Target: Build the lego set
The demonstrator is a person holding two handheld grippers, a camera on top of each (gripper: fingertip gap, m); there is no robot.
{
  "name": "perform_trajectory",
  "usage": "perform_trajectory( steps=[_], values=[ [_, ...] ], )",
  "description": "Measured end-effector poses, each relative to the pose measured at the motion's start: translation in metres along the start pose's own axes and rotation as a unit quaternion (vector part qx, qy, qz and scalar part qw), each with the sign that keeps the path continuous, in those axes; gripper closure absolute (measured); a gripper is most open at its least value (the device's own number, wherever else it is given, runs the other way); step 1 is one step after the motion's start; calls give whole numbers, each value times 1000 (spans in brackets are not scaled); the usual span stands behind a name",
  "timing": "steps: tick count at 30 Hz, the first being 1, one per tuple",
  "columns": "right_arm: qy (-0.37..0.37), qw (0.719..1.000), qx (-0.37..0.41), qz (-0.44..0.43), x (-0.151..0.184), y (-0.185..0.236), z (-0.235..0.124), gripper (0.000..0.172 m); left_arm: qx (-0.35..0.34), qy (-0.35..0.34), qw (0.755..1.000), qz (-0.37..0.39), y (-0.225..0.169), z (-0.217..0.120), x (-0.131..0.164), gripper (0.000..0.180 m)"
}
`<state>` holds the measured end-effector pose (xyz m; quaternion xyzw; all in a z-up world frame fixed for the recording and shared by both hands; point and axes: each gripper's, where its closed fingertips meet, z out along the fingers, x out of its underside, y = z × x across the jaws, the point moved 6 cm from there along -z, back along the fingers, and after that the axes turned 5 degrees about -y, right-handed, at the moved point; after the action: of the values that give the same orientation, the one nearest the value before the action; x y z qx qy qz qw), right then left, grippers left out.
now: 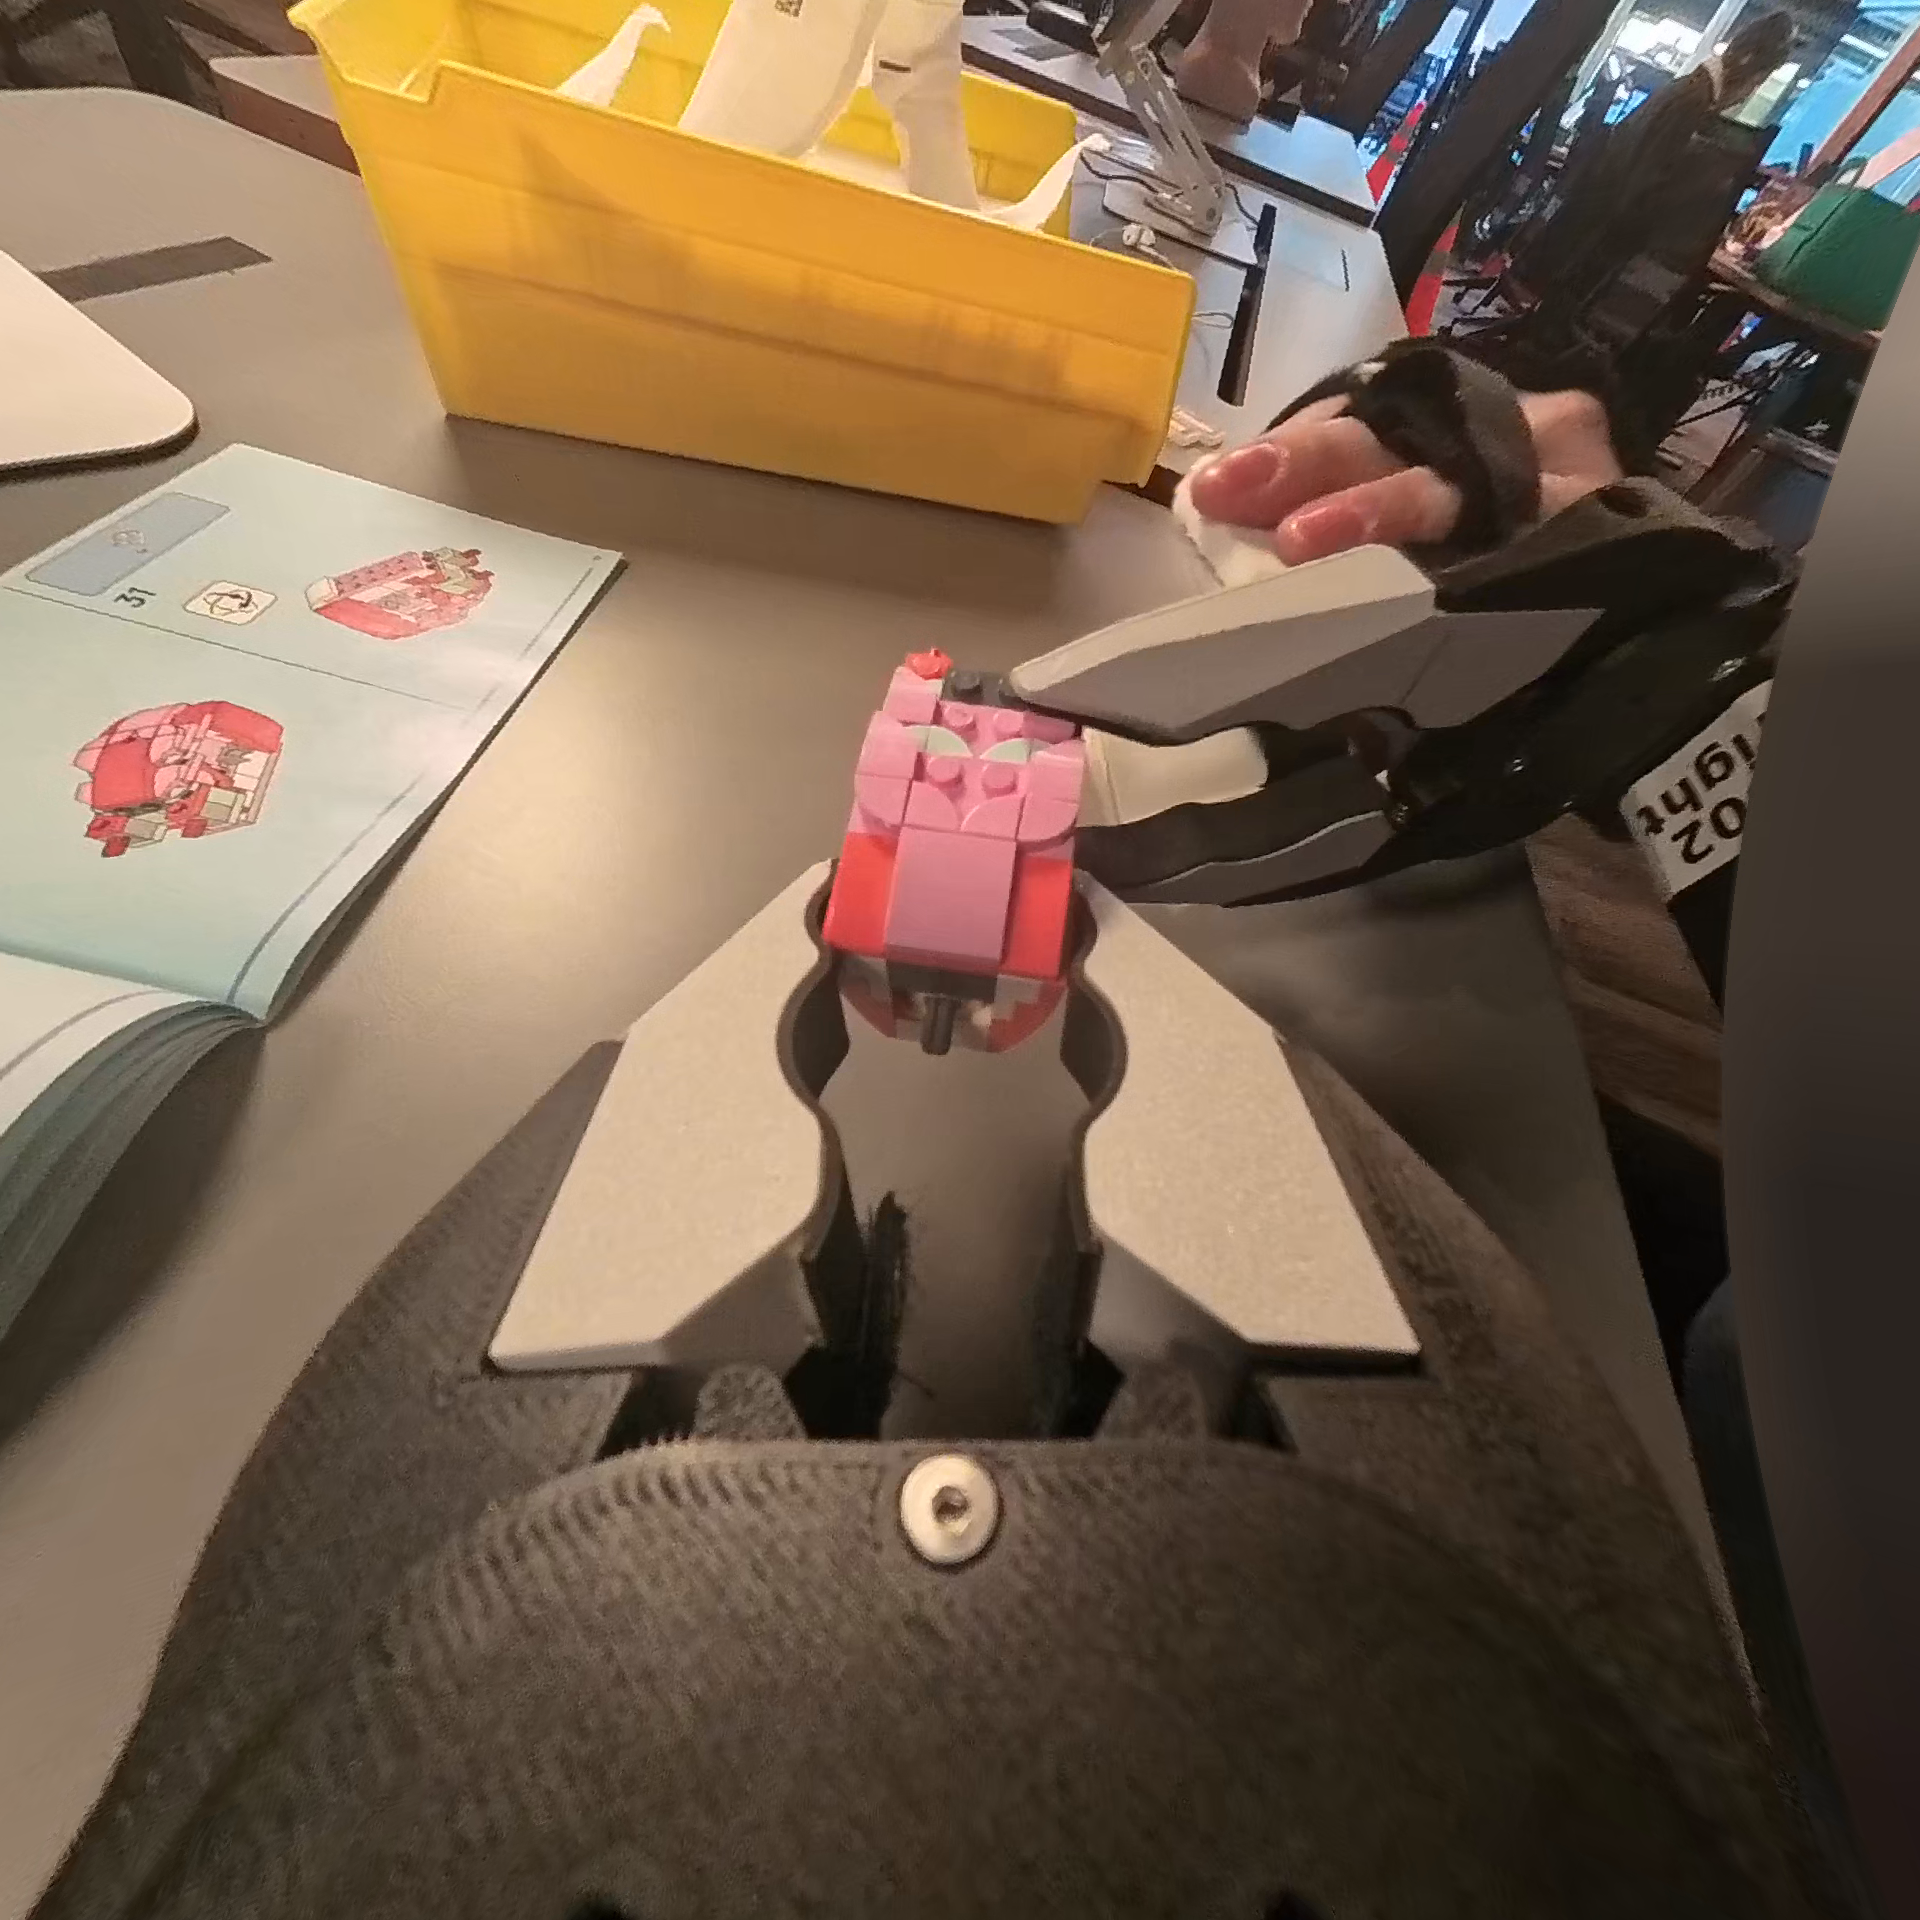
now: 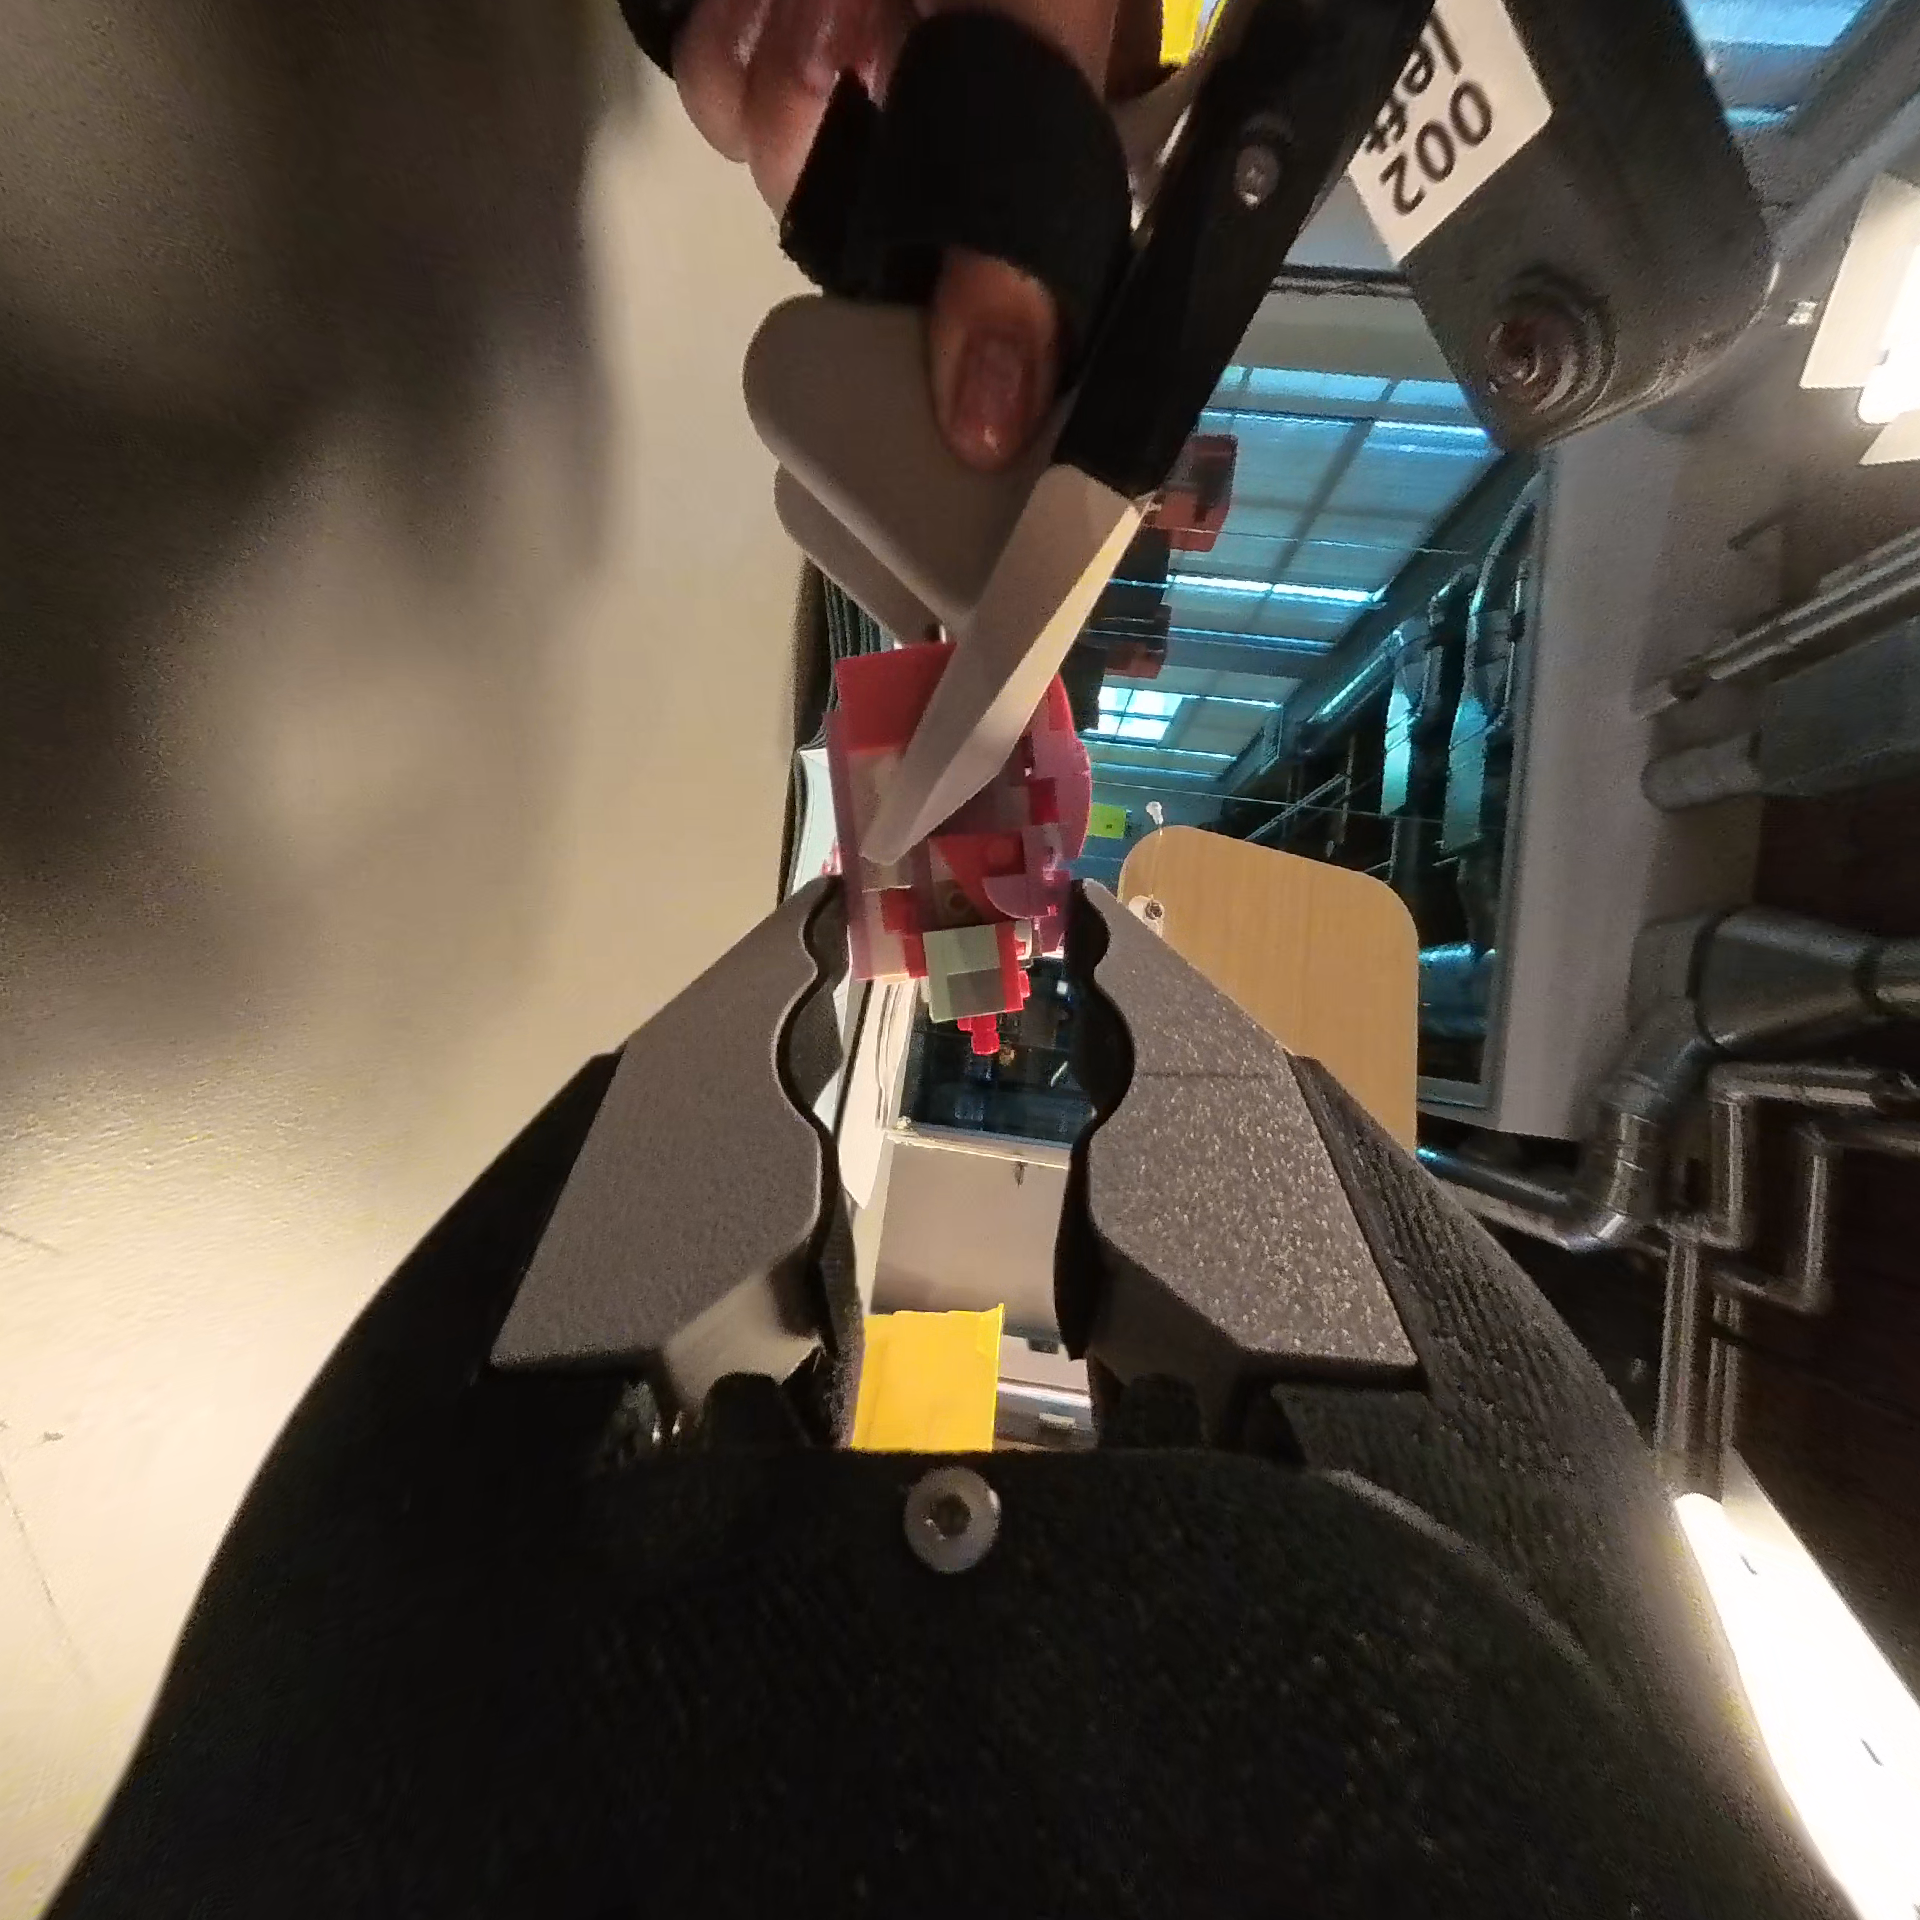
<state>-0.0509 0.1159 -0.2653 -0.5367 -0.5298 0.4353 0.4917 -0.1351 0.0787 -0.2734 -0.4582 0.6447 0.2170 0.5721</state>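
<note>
Brick model (image 1: 951,831): your left gripper (image 1: 954,914) clamps its red base steady while your right gripper (image 1: 1049,748) pinches its far end.

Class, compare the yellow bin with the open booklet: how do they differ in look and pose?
The yellow bin stands tall-walled with white items inside; the open booklet lies flat, pale blue, showing pictures. The bin sits farther back; the booklet nearer, left. Both rest on the grey table.

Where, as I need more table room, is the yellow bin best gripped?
On the yellow bin, pinch the near long wall's top rim from above: it is open-topped, that wall is thin and upright, and the white items inside stand behind it.
</note>
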Motion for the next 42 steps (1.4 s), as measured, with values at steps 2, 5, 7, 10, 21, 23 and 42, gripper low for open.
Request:
perform_trajectory(
  steps=[2, 5, 7, 10, 21, 23, 42],
  values=[
    [0, 1000, -7, -5, 0, 0, 0, 132, 2, 3, 1000, -4, 0, 0, 1, 142],
    [-13, 1000, -12, 3, 1, 0, -1, 132, 5, 9, 1000, -10, 0, 1, 1, 142],
    [-27, 999, -19, 10, 2, 0, -2, 132, 11, 14, 1000, -15, -1, 1, 2, 142],
    [-43, 998, -27, 20, 2, 0, -5, 131, 24, 15, 999, -24, -3, 2, 3, 142],
    [-56, 998, -27, 18, 2, 5, -8, 133, 40, 30, 998, -43, -3, 5, 7, 142],
    [-53, 998, -32, 22, 2, 6, -7, 133, 38, 31, 998, -45, -2, 5, 8, 142],
    [-65, 980, -93, 162, 4, -1, -3, 132, 51, 11, 994, -91, 2, 4, 6, 142]
  ],
)
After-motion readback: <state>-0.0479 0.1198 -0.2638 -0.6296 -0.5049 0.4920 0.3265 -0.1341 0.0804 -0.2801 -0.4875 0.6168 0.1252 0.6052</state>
